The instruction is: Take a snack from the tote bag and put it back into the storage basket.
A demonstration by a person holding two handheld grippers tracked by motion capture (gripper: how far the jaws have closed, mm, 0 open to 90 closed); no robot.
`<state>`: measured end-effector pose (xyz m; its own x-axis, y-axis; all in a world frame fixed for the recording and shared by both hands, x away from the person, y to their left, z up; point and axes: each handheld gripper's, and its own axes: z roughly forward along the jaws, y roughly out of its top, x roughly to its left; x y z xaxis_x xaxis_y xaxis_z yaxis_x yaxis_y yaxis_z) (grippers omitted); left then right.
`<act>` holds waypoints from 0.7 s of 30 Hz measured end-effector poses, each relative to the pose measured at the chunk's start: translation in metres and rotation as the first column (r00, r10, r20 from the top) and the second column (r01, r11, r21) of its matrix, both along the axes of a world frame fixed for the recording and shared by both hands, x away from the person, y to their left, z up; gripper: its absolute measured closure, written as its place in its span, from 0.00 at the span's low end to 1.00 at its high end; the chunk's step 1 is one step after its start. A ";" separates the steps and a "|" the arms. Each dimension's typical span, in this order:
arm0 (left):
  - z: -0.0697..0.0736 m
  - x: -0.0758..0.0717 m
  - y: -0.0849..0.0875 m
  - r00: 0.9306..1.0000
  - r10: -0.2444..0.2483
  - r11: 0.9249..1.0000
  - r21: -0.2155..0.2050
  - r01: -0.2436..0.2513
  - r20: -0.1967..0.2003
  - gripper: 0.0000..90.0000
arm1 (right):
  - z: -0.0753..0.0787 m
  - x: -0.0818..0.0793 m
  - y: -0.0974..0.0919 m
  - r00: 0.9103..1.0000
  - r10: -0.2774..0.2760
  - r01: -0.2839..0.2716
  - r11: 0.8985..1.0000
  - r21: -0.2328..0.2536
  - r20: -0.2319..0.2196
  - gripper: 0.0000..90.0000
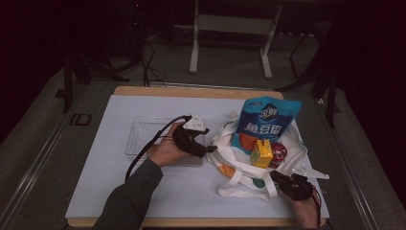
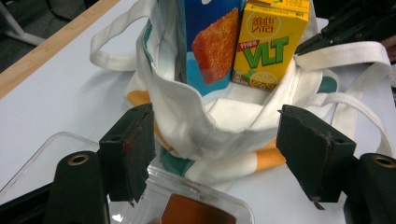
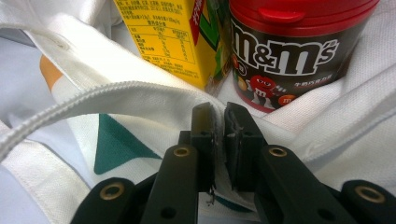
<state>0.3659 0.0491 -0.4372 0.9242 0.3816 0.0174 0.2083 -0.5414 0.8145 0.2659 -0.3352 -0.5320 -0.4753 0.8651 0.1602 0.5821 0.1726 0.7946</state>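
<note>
1. item: white tote bag (image 1: 249,167), lying on the white desk (image 1: 95,191), mouth toward the person's left; printed patches of orange and teal on its cloth.
2. contents in the bag's mouth: blue snack pouch (image 1: 265,125), yellow lemon tea carton (image 1: 262,153), red-lidded m&m's tub (image 1: 278,152); carton and tub stand side by side, touching or nearly so.
3. right gripper (image 3: 218,122): fingers pressed together on the bag's rim hem, cloth pinched between the pads, just in front of the tub and carton; it holds the mouth open.
4. left gripper (image 2: 215,140): fingers spread wide, nothing between the pads, hovering before the near lip of the bag, aimed into the opening.
5. clear plastic tray (image 1: 139,136): on the desk under and behind the left hand (image 1: 165,151); a brown item lies in it, too cropped to identify.
6. step in hand, as judged: emptying or filling the bag, one side held, the free gripper lined up with the opening.
7. next move calls for: left fingers to pass over the sagging lip without snagging cloth, square to the carton's narrow faces, then close; right pinch to keep the rim taut.
</note>
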 end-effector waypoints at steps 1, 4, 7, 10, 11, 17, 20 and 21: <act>0.000 0.000 -0.001 1.000 0.001 1.000 -0.004 -0.001 -0.001 0.32 | 0.000 0.000 0.000 1.000 0.000 0.000 1.000 -0.001 0.000 0.91; 0.000 -0.002 -0.005 1.000 0.001 1.000 -0.008 -0.001 0.005 0.32 | 0.000 0.000 0.000 1.000 -0.001 0.001 1.000 0.000 0.001 0.91; 0.000 -0.002 -0.010 1.000 0.003 1.000 -0.014 -0.003 0.010 0.32 | 0.000 0.000 0.000 1.000 -0.002 0.002 1.000 -0.001 0.003 0.91; 0.001 -0.003 -0.015 1.000 0.006 1.000 -0.019 -0.006 0.015 0.32 | 0.000 0.000 0.000 1.000 -0.002 0.002 1.000 -0.001 0.003 0.91; 0.001 -0.004 -0.016 1.000 0.010 1.000 -0.021 -0.010 0.020 0.32 | 0.000 0.000 0.000 1.000 -0.001 0.001 1.000 -0.001 0.004 0.91; 0.003 -0.005 -0.026 0.999 0.031 0.998 -0.052 -0.029 0.037 0.32 | 0.000 0.000 0.000 1.000 -0.001 0.001 1.000 -0.001 0.005 0.91; 0.004 -0.006 -0.033 0.999 0.027 0.998 -0.052 -0.025 0.037 0.32 | 0.000 0.000 0.000 1.000 -0.001 0.001 1.000 -0.002 0.006 0.91; 0.004 -0.006 -0.036 0.999 0.026 0.999 -0.048 -0.024 0.041 0.32 | 0.000 0.000 0.000 1.000 -0.001 0.001 1.000 -0.001 0.006 0.91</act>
<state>0.3600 0.0131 -0.4335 0.9130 0.4063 0.0365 0.1870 -0.4966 0.8476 0.2655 -0.3349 -0.5324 -0.4750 0.8659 0.1566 0.5777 0.1727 0.7978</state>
